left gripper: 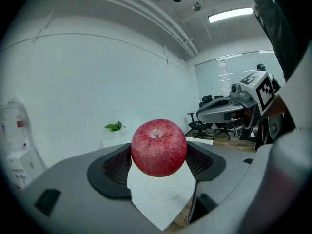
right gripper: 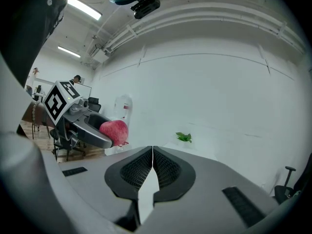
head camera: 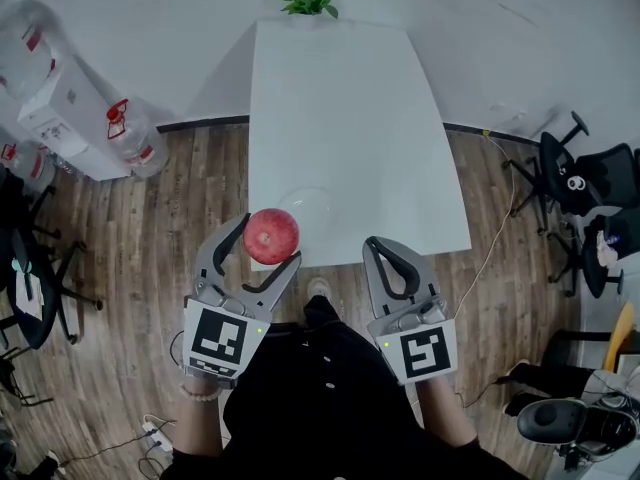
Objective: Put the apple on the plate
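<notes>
Left gripper [head camera: 268, 240] jaws are part-open and clamped on the red apple [head camera: 271, 236] – one pad on each side, stem up in the left gripper view, apple held off the table [head camera: 340, 118]. In the head view the apple sits left of centre, at the near edge of the white table, overlapping the near rim of the clear plate [head camera: 318, 197]. Right gripper [head camera: 385, 253] – lower right of centre in that view – has its jaws pressed together with nothing between them, beside the table's near edge.
</notes>
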### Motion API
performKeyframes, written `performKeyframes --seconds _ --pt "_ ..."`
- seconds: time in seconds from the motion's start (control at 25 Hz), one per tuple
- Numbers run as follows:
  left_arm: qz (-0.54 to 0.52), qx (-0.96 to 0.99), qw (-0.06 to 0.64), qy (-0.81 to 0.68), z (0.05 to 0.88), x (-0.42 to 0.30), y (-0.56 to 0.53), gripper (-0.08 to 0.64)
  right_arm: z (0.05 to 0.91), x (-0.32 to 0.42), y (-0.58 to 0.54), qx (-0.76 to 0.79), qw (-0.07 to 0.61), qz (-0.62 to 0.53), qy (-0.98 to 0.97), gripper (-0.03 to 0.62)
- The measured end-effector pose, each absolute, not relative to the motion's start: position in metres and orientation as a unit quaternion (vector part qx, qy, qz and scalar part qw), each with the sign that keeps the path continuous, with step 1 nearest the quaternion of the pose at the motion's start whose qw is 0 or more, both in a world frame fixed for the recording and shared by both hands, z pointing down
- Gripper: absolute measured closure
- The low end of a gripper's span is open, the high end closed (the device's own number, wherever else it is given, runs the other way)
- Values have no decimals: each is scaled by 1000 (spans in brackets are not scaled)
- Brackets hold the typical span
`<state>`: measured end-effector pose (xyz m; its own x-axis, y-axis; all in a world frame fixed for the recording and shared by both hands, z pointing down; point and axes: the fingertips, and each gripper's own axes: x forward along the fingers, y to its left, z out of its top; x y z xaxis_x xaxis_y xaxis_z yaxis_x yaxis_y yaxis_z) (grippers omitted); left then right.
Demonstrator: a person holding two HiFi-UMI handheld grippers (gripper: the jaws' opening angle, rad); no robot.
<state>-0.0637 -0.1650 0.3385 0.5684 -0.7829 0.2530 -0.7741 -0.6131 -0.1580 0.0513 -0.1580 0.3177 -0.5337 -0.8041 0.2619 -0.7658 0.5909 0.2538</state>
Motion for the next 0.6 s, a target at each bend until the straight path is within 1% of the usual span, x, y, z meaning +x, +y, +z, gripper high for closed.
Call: performKeyframes --seconds 0.16,0.6 --pt "-152 -885 24 439 341 -61 -176 206 318 54 -171 442 177 -56 -878 551" --pt "-161 -885 16 437 352 -48 -199 206 326 62 -193 434 181 -49 -881 551"
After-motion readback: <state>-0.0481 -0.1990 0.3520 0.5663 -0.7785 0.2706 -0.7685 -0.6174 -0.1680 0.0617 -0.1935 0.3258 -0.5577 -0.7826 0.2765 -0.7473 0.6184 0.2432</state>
